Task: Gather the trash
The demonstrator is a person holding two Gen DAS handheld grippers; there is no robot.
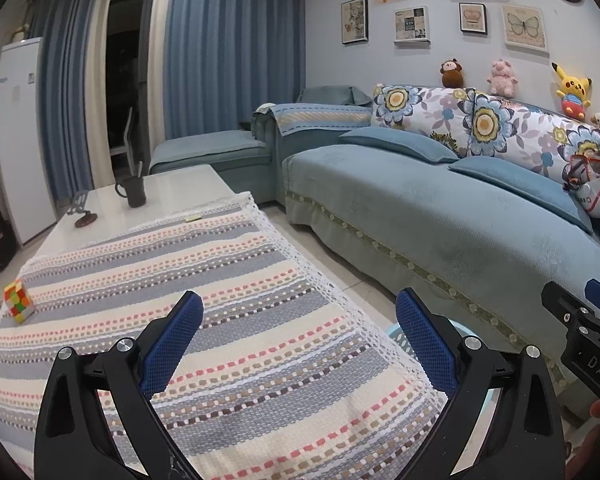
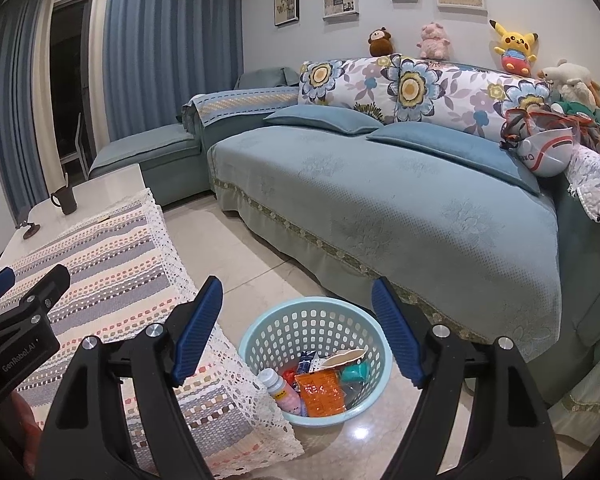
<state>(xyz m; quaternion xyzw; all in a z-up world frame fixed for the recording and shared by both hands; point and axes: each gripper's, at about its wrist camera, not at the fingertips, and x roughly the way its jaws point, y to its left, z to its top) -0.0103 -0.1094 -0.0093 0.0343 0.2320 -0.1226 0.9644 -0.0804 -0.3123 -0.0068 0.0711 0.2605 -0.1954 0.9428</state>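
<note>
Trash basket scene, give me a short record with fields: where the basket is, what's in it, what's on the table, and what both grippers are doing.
basket: light blue basket on the floor, between the table and the sofa
contents: orange packet, small bottle, other wrappers
table: striped cloth, puzzle cube, dark mug
left gripper: open, empty, over the cloth
right gripper: open, empty, above the basket

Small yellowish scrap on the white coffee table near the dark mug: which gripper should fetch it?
Probably left. The left gripper, open and empty, hangs over the striped tablecloth facing the scrap; the right gripper hangs over the light-blue basket.
</note>
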